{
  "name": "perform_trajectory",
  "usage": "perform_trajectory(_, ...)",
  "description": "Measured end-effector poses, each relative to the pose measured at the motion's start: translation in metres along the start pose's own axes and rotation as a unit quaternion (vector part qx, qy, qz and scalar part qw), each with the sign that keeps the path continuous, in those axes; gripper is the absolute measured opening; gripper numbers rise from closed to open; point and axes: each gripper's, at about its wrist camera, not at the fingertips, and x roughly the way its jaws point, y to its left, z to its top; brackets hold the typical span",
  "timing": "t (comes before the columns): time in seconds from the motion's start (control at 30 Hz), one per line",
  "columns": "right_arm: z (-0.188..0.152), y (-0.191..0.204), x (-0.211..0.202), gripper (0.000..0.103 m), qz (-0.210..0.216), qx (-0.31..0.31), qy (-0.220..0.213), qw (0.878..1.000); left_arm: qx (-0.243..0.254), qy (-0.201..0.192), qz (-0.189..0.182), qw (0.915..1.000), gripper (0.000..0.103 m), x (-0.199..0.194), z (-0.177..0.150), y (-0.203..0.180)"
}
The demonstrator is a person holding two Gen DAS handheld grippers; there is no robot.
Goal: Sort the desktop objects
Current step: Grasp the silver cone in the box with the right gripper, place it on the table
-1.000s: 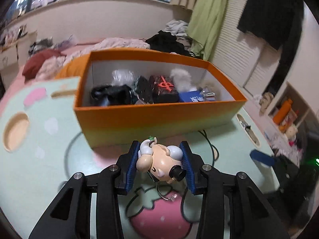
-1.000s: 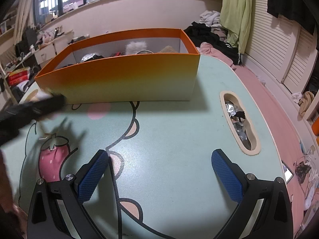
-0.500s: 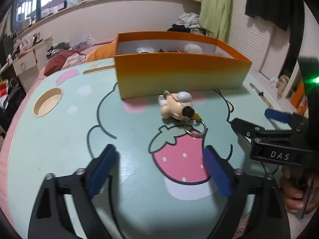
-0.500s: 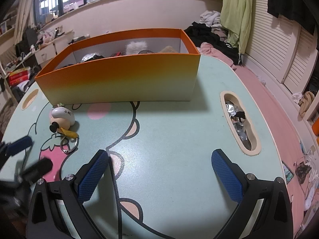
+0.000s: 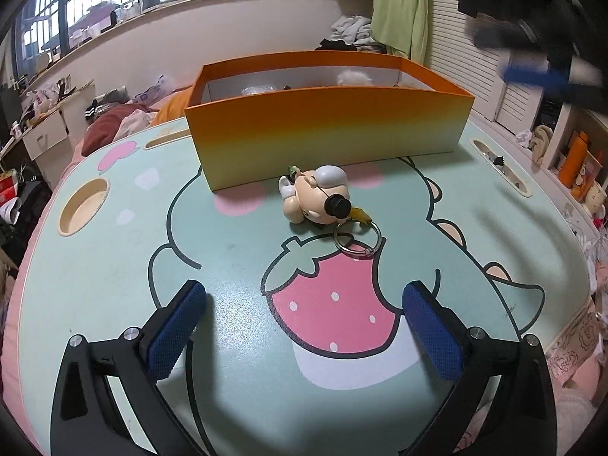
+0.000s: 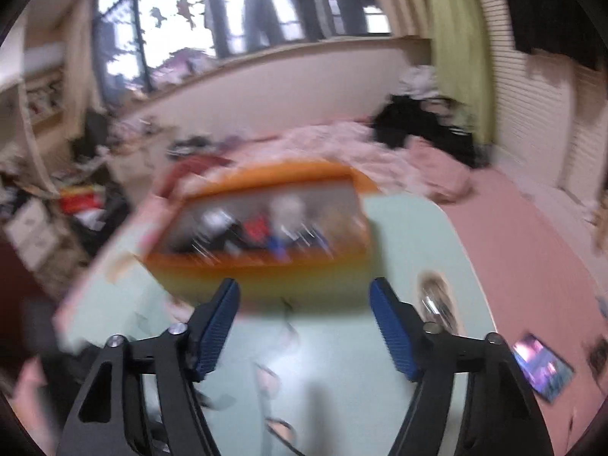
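A cartoon-head keychain (image 5: 315,199) with a metal ring (image 5: 357,239) lies on the mint table (image 5: 114,266), just in front of the orange box (image 5: 326,129). My left gripper (image 5: 304,326) stands behind it, its jaws still opening and empty. In the blurred right wrist view my right gripper (image 6: 304,326) is raised above the table, its jaws closing with nothing between them. The orange box (image 6: 266,224) shows there from above, holding several small items. The right gripper (image 5: 532,72) also shows blurred at the left wrist view's upper right.
A round cup recess (image 5: 81,207) sits at the table's left and an oval slot (image 5: 501,171) at its right. A bed with heaped clothes (image 6: 380,155) lies beyond the table. A lit phone (image 6: 543,368) lies to the right.
My left gripper let go of the keychain, set it on the table and drew back wide open. My right gripper rose quickly, tilted toward the box, and its jaws narrowed.
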Motion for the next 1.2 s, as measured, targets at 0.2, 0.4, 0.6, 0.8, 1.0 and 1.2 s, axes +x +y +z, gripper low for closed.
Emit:
perform_trajectory(0.2,0.059,-0.012,0.07,0.037,0.002,0.011,0.142,0.99,0.001,-0.001,-0.002,1.0,0.103,0.001,0.001,-0.002)
perform_trajectory(0.4,0.051,-0.026,0.118,0.046,0.019,0.054,0.231,0.971,0.001,-0.001,-0.001,1.0,0.103,0.002,0.001,-0.002)
perform_trajectory(0.6,0.053,-0.015,0.13,0.024,-0.122,-0.016,0.208,0.97,0.001,-0.002,-0.002,1.0,0.103,0.002,0.002,0.0)
perform_trajectory(0.8,0.053,-0.024,0.109,0.024,-0.087,0.024,0.147,0.985,0.002,-0.002,-0.002,1.0,0.103,0.002,0.002,0.0)
perform_trajectory(1.0,0.03,0.001,0.02,0.024,-0.021,0.009,-0.017,1.0,0.001,-0.002,-0.002,1.0,0.103,0.002,0.002,0.0)
perform_trajectory(1.2,-0.028,0.006,0.024,0.024,0.002,-0.001,0.059,0.998,0.001,-0.002,-0.002,1.0,0.103,0.002,0.002,0.001)
